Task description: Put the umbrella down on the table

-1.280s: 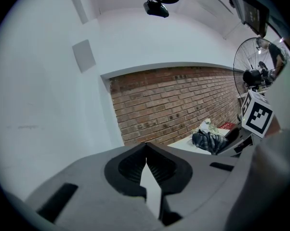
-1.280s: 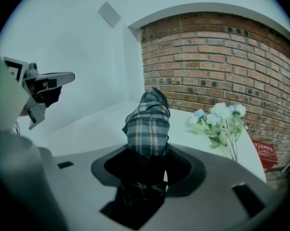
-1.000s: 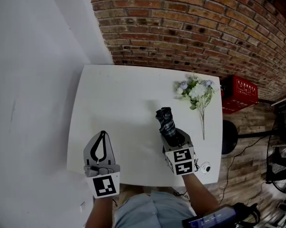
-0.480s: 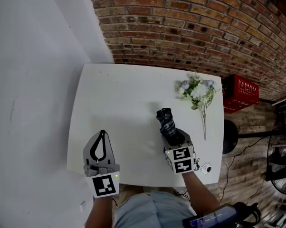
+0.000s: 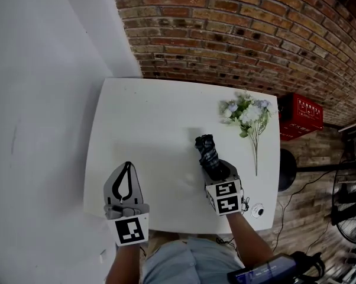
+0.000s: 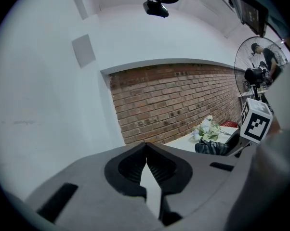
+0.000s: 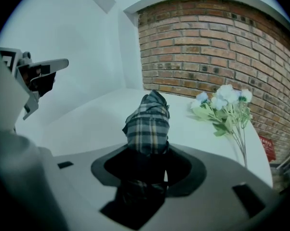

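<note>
A folded plaid umbrella (image 5: 207, 150) (image 7: 147, 124) sticks out forward from my right gripper (image 5: 216, 169) (image 7: 146, 165), whose jaws are shut on its lower part. It is held over the right half of the white table (image 5: 148, 129), tip pointing toward the brick wall; whether it touches the tabletop I cannot tell. My left gripper (image 5: 126, 181) (image 6: 146, 163) hovers by the table's front left, its jaws shut with nothing between them. In the left gripper view the umbrella (image 6: 211, 147) shows far right, beside the right gripper's marker cube (image 6: 256, 121).
A bunch of white and pale flowers (image 5: 245, 116) (image 7: 225, 106) lies at the table's right side, stems toward the front. A small round object (image 5: 257, 210) sits at the front right corner. A red crate (image 5: 299, 116) stands on the floor beyond the table. A brick wall (image 5: 237, 34) is behind.
</note>
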{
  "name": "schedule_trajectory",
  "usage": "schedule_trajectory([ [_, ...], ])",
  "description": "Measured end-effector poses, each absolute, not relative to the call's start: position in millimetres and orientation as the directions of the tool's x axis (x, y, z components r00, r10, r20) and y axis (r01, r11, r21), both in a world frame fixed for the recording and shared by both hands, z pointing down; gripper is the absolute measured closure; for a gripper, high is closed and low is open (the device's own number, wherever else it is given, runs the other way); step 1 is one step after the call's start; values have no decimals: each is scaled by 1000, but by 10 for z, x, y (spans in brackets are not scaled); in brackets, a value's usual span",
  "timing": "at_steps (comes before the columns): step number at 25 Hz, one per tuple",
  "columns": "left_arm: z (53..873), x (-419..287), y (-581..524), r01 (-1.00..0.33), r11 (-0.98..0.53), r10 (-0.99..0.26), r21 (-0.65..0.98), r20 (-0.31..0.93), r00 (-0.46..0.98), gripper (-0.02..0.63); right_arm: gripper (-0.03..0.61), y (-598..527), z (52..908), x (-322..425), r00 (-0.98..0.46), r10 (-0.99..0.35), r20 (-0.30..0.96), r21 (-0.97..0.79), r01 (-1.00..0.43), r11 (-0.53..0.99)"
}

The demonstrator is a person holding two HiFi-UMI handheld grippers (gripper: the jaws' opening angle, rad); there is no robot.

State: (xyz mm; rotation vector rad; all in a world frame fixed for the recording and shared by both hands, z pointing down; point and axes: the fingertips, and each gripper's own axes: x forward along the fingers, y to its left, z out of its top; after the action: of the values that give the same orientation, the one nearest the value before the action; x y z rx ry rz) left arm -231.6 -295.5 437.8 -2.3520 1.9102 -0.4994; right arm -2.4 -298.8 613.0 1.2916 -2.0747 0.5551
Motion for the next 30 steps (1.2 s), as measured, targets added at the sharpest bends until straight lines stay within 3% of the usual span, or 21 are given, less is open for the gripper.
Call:
schedule_trajectory([
  [23, 4388, -2357, -2992, -944, -213, -965, -253, 209, 162, 604, 359, -3041, 6319, -25, -305, -548, 779, -59, -906, 420],
  [30, 4377, -2362, -2937, -942, -214, -963, -259, 215, 160, 604, 261, -3048, 6374, -2, -304, -521, 797, -72, -905, 418],
])
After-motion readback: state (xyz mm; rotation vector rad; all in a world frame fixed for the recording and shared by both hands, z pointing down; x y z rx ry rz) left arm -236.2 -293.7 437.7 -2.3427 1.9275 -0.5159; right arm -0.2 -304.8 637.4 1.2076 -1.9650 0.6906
